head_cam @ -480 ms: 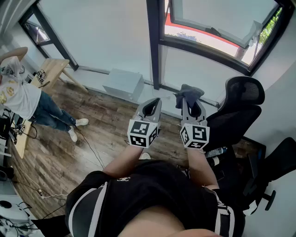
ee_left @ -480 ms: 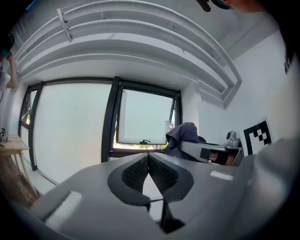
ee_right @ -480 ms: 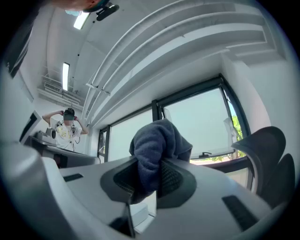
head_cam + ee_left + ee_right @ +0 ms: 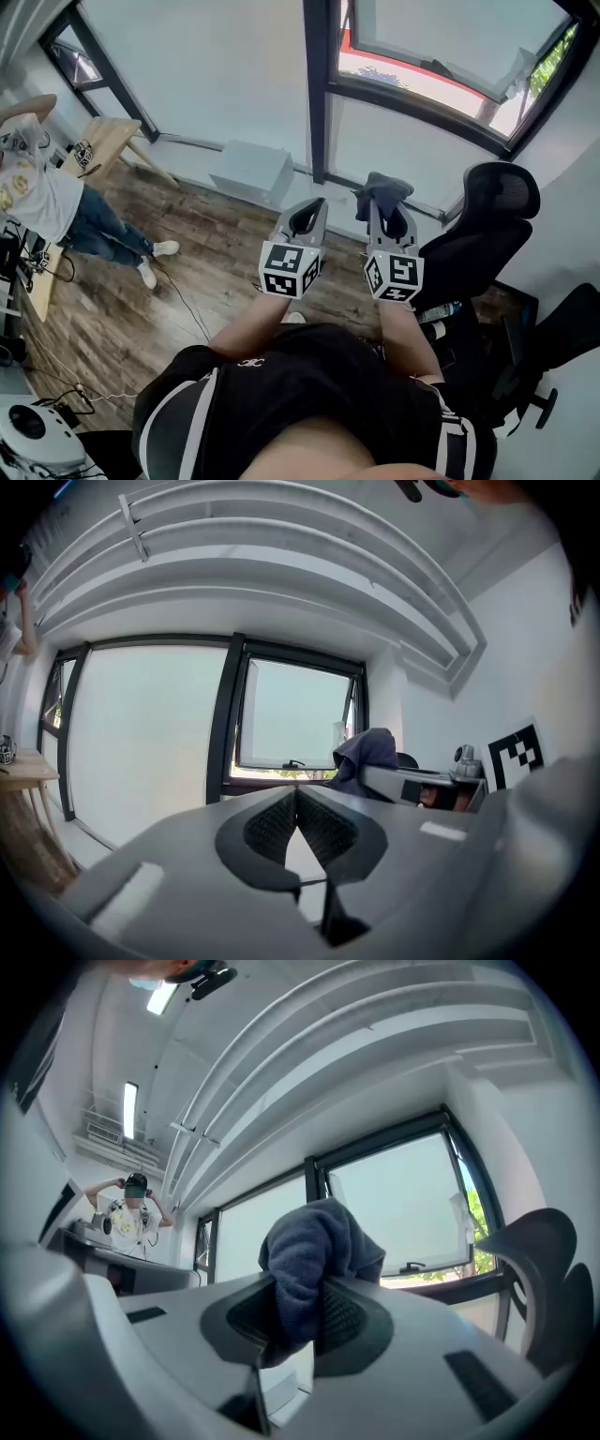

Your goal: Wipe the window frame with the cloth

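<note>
No word, number or brand name can be read anywhere. The only sign-like marks are the black-and-white square markers [image 4: 290, 270] on the cubes of the left claw [image 4: 317, 202] and the right claw [image 4: 385, 208]; they carry block patterns, not letters. A small pale emblem [image 4: 250, 362] on the black shirt is too small to read. The yellowish print on the white T-shirt [image 4: 28, 187] of the person at the left is blurred.

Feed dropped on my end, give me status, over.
Left gripper shut, empty. Right gripper shut on cloth. Cloth short of window frame. Office chair close on right.
</note>
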Tool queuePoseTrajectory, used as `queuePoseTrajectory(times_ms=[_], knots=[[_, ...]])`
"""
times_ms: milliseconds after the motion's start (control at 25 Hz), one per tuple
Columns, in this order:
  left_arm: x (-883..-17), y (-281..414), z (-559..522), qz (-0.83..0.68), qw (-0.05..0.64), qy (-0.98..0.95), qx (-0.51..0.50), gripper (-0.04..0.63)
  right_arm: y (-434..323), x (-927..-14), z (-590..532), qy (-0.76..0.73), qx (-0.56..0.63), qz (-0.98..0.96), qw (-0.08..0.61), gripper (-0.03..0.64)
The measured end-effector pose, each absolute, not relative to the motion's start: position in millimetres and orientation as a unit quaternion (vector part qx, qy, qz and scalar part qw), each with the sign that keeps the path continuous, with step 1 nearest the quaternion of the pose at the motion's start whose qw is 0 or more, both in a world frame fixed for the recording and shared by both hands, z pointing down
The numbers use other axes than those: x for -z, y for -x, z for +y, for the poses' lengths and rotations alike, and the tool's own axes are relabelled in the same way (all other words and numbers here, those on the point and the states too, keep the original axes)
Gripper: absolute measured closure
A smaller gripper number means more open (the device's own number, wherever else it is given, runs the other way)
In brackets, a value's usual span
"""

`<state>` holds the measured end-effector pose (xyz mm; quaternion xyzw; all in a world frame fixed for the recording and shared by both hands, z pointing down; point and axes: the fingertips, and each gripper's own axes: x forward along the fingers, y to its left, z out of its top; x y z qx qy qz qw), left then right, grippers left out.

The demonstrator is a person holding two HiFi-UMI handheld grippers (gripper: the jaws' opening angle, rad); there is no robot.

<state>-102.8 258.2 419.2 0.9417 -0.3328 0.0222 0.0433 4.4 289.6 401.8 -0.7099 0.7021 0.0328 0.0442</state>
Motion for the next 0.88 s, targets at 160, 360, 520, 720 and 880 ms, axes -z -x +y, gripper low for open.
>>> queuePoseTrajectory(times_ms=[160,360,520,720,880], knots=[[-424.0,105.8,251.1,-0.328,0.045,-0.943,-0.026,0.586,-4.7,-404.3,282.7,0.714,-0.023,0.697,0.053,0.528],[-425.9,114.3,237.9,-0.324,0.051,-0.944,-0.024,0.586,4.6,-402.8,270.8,0.715,-0.026,0.696,0.050,0.528],[-425.9,124.6,223.7,-0.319,0.050,-0.946,-0.020,0.586,15.4,-404.0,257.8,0.719,-0.028,0.693,0.050,0.528],[-425.9,144.6,199.0,-0.316,0.048,-0.948,-0.010,0.586,35.0,-405.7,236.7,0.724,-0.034,0.688,0.046,0.528],[-425.4,161.8,178.9,-0.315,0.046,-0.948,-0.002,0.586,48.1,-406.3,221.1,0.731,-0.038,0.679,0.049,0.526]])
